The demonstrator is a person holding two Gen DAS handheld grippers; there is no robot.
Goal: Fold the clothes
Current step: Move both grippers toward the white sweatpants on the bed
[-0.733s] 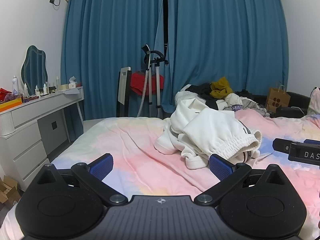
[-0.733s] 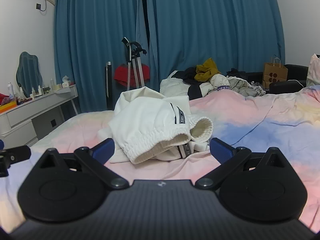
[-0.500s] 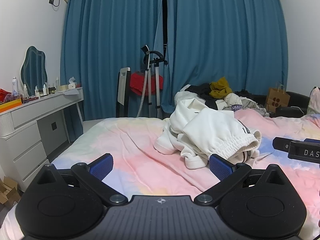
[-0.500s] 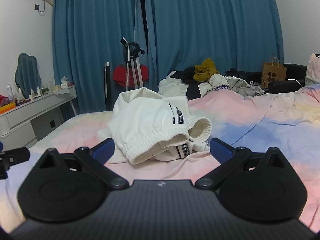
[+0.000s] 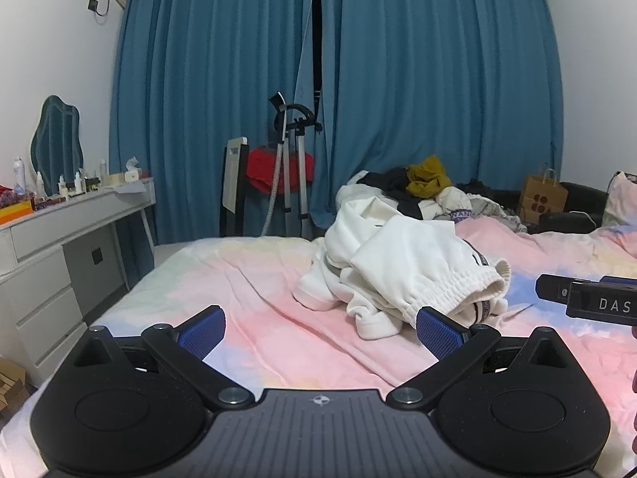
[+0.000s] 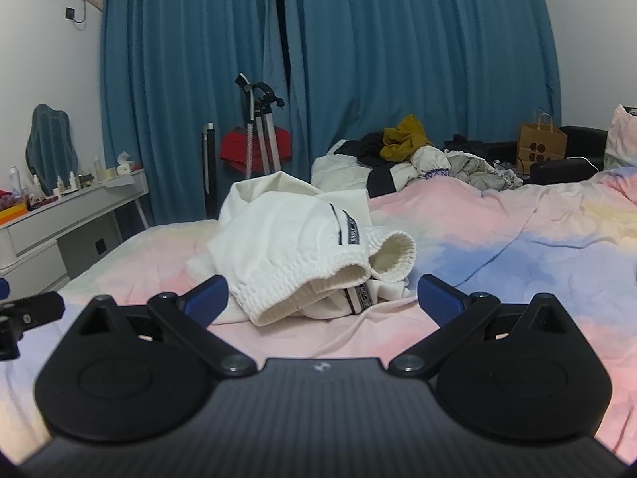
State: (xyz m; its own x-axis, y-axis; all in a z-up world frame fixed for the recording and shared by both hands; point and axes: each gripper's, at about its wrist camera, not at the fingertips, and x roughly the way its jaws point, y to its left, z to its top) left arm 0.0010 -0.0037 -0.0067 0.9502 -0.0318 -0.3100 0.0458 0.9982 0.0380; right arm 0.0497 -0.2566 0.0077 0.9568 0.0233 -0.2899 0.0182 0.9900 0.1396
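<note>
White sweatpants (image 6: 306, 251) crumpled on bed (image 6: 517, 247); left gripper (image 5: 320, 330), right gripper (image 6: 322, 296) fingers apart, empty

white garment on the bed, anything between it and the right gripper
Nothing visible does. The right gripper is open, and only bare pastel bedsheet lies between it and the crumpled white garment. The left gripper is off to the side, also open.

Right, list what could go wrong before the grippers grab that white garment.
1. The crumpled white sweatpants lie bunched in overlapping layers, so the open right gripper may well pinch several at once.
2. The open left gripper sits low over the wrinkled pastel bedsheet and might catch it too.
3. The heaped pile of mixed clothes behind leaves limited room for spreading.
</note>
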